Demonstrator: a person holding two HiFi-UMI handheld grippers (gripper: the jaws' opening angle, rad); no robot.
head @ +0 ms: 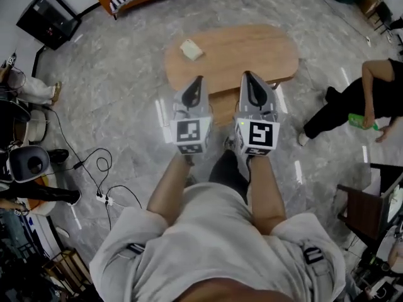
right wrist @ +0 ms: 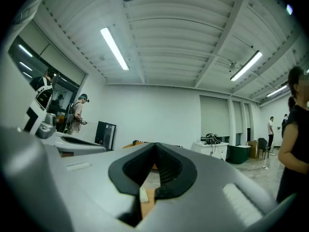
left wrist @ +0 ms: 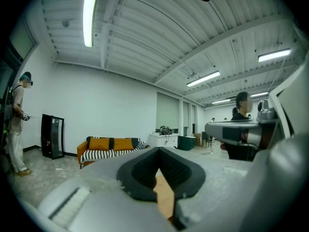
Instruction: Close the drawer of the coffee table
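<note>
From the head view, the oval wooden desk (head: 264,52) stands on a grey marbled floor (head: 126,87) just ahead of the person, with a small pale block (head: 191,49) lying on its left part. The left gripper (head: 198,80) and the right gripper (head: 249,75) are held side by side over its near rim. Between them, below that rim, a piece of the drawer (head: 221,109) shows as brown wood that seems to reach out toward the person; how far it stands out cannot be told. The gripper views show none of the desk's outline, only slivers of wood through the gaps under the fingers. They do show the grip plainly: the left gripper's (left wrist: 158,150) dark fingers (left wrist: 140,170) meet at the tips with nothing between them, and so do the right gripper's (right wrist: 155,145). The left gripper view looks level across the room to an orange striped sofa (left wrist: 108,148).
</note>
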